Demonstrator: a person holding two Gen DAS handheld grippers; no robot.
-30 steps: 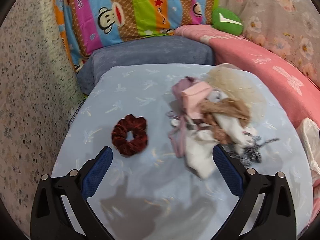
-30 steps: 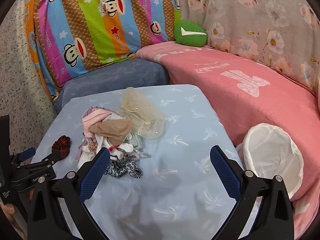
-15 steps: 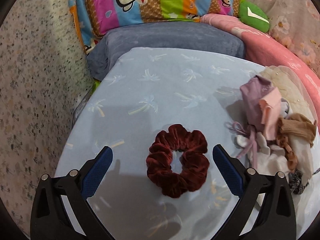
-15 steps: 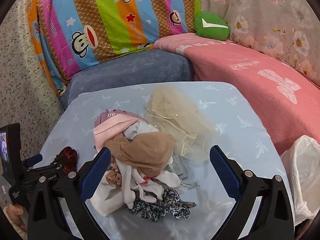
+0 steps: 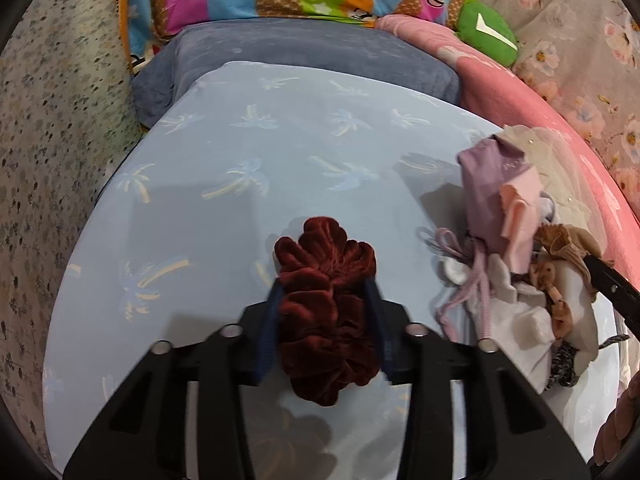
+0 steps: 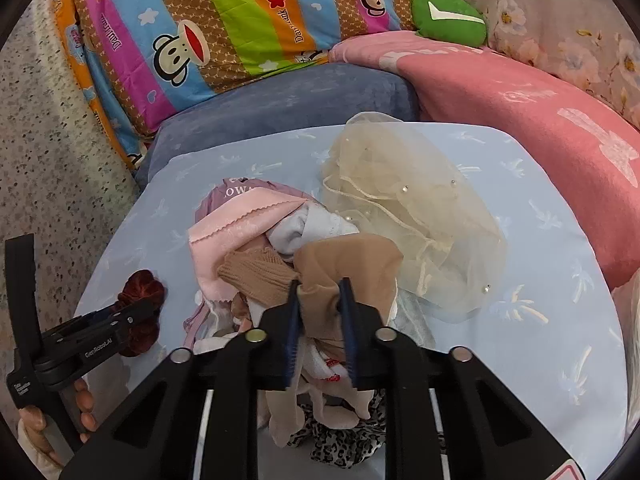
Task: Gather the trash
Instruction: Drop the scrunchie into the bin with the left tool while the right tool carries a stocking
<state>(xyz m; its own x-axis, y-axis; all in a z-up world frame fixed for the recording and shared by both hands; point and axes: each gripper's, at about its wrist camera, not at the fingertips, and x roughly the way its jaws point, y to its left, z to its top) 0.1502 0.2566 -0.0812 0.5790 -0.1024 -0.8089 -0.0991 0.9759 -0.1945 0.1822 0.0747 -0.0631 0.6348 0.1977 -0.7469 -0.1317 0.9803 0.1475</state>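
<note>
My left gripper (image 5: 325, 292) is shut on a dark red velvet scrunchie (image 5: 326, 300) on the light blue table (image 5: 224, 208). The scrunchie bulges out ahead of the blue pads. It also shows at the left of the right wrist view (image 6: 140, 288), with the left gripper on it. My right gripper (image 6: 320, 288) is shut on a tan stocking (image 6: 344, 264) at the top of a pile of cloth scraps (image 6: 256, 232). The pile holds pink, lilac, white and leopard-print pieces, and shows at the right of the left wrist view (image 5: 516, 256).
A cream tulle piece (image 6: 412, 204) lies behind the pile. A grey-blue cushion (image 6: 280, 100), a pink blanket (image 6: 520, 92), a striped monkey-print pillow (image 6: 224, 24) and a green cushion (image 6: 448, 18) ring the table. A white bag edge (image 6: 632, 320) shows at far right.
Both grippers moved forward and closed. The left went from open around the scrunchie to shut on it. The right went from open above the pile to shut on the tan stocking.
</note>
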